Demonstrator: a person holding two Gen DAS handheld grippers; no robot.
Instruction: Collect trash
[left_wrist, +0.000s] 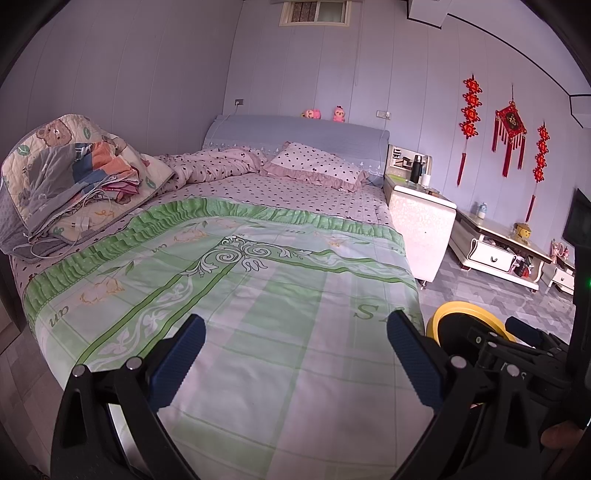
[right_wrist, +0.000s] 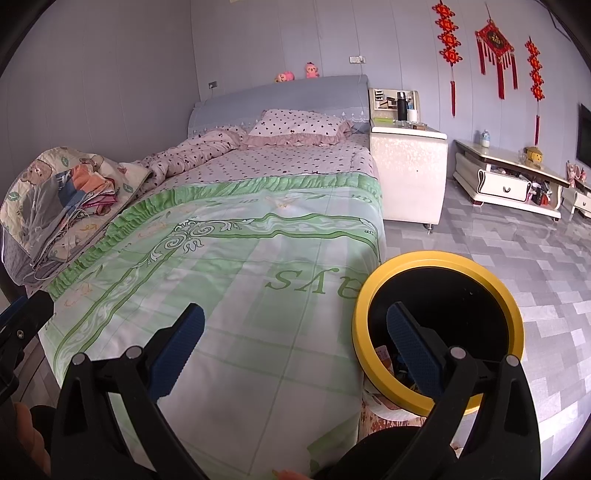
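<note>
Both the left gripper (left_wrist: 295, 354) and the right gripper (right_wrist: 295, 350) hang over the foot of the bed (right_wrist: 229, 280) with jaws spread wide and nothing between them. The yellow-rimmed bin (right_wrist: 517, 306) stands on the floor touching the bed's near right corner, with some scraps visible inside. No loose trash shows on the bed cover, so scan the bed's sides and the floor beside it before committing to a grasp, keeping the jaws wide until a piece is centred between them.

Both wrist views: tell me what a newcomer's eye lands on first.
The bed fills the middle, spread with a green and white floral sheet. At its right foot corner stands a yellow-rimmed bin with some rubbish inside, under the open right gripper. Red knot ornaments hang on the right-hand wall.
</note>
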